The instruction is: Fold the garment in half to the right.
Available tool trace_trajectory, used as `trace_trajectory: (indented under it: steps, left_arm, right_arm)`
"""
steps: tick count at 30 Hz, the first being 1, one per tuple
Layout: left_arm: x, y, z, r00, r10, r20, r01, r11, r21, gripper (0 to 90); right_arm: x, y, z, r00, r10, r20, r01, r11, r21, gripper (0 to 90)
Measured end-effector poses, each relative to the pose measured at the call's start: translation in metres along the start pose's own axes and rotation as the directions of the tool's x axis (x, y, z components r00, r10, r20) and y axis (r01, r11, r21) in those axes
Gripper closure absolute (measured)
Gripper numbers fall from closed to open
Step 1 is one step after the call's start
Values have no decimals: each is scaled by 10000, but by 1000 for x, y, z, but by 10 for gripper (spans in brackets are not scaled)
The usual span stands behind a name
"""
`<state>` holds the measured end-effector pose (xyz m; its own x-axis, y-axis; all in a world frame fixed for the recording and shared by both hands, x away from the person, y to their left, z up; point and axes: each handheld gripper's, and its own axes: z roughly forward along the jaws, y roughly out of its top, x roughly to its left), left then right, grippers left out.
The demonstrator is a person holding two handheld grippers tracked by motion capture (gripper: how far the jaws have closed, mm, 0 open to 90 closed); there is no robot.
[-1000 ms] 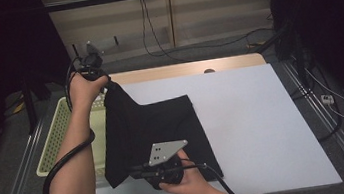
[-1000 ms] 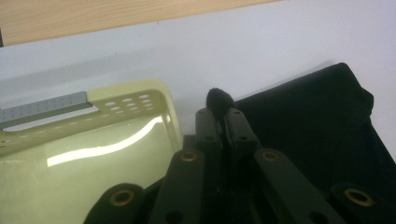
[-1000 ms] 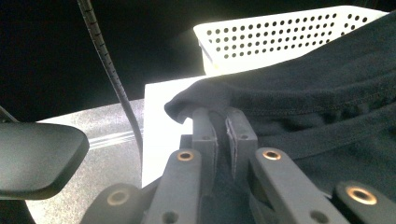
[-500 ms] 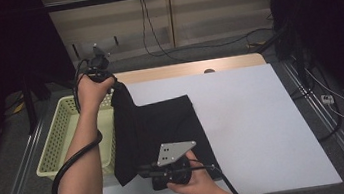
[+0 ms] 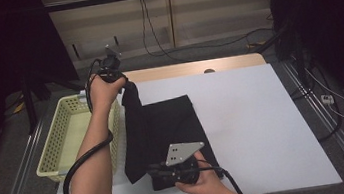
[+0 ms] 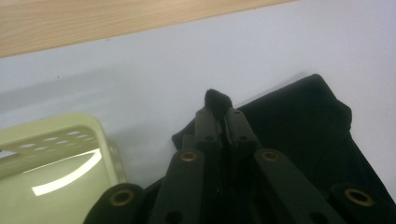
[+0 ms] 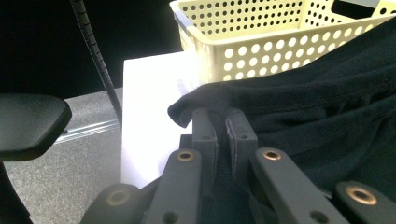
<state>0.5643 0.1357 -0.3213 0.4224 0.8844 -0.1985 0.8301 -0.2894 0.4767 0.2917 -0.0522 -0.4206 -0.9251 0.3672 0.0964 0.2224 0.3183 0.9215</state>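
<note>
A black cloth (image 5: 173, 122) lies on the white table (image 5: 263, 115), its left part raised and doubled over. My left gripper (image 5: 122, 83) is at the far left of the cloth, shut on its lifted corner; in the left gripper view the jaws (image 6: 219, 114) pinch a tuft of the cloth (image 6: 303, 121). My right gripper (image 5: 154, 174) is low at the near edge and points left. In the right gripper view it (image 7: 222, 119) is shut on the hem of the cloth (image 7: 327, 93).
A pale yellow perforated basket (image 5: 51, 153) stands at the table's left edge, close beside the cloth, and looks empty (image 6: 60, 135) (image 7: 261, 42). A wooden strip (image 5: 191, 68) runs along the far edge. Cables trail from both grippers.
Both hands have moved to the right with the cloth still held. The left one has also come down a little, and the cloth's left part now stands as a narrower fold.
</note>
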Motion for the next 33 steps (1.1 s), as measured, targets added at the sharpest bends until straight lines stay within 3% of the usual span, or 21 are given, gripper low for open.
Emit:
trace_trajectory:
  steps: [15,33]
  left_arm:
    - [-12,-3,22,9977,208,639,-199,9997,-149,860]
    - [-34,7,32,9949,750,676,-743,9972,-119,860]
  right_arm:
    - [-5,-10,-11,9997,0,245,-7,9997,253,850]
    - [-13,-20,-33,9978,164,650,-185,9993,321,849]
